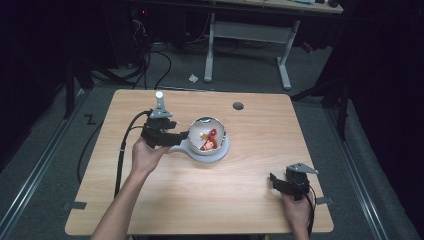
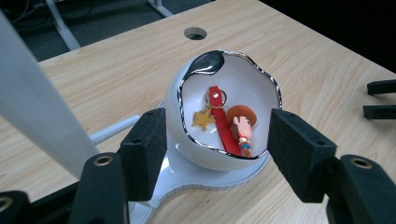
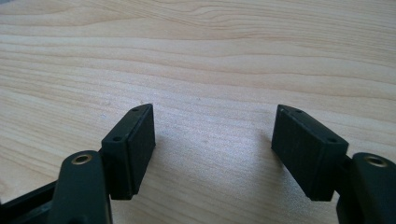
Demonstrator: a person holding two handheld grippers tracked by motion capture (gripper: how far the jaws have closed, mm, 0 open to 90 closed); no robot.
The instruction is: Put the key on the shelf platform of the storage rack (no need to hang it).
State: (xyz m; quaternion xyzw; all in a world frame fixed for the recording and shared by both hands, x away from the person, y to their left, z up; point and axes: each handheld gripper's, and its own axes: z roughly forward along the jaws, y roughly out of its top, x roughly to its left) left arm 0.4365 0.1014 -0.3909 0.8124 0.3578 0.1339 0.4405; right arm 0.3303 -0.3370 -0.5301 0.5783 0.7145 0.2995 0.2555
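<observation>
Left gripper (image 2: 215, 154), held in the person's left hand (image 1: 145, 155), straddles a white bowl (image 2: 196, 140) near the middle of the wooden table (image 1: 250, 200). Its jaws stand to either side of the bowl: the left pad (image 2: 144, 149) looks to rest against the bowl's outer wall, while the right pad (image 2: 299, 149) stands just clear of it, so nothing is clamped yet. The bowl is round and glossy, with a wavy silver-edged rim, and it sits on a white base (image 1: 207, 152) from which a short handle runs toward the gripper. Inside lie a red strap with a metal ring (image 2: 217, 114), a gold star charm (image 2: 203, 119) and a small cowboy figure (image 2: 242, 128) in a brown hat. Judging by its shine, the bowl is probably hard, smooth and slippery, and could crack or chip if squeezed hard or dropped; the curved wall gives the pads little flat surface. A steadier hold would likely be low across the widest part of the bowl, or on the flat handle of the base. The left forearm reaches in from the bottom of the high view, with the gripper angled forward and down toward the bowl. Right gripper (image 1: 292, 185) rests well apart at the table's near right corner, its jaws spread wide over bare wood, holding nothing.
</observation>
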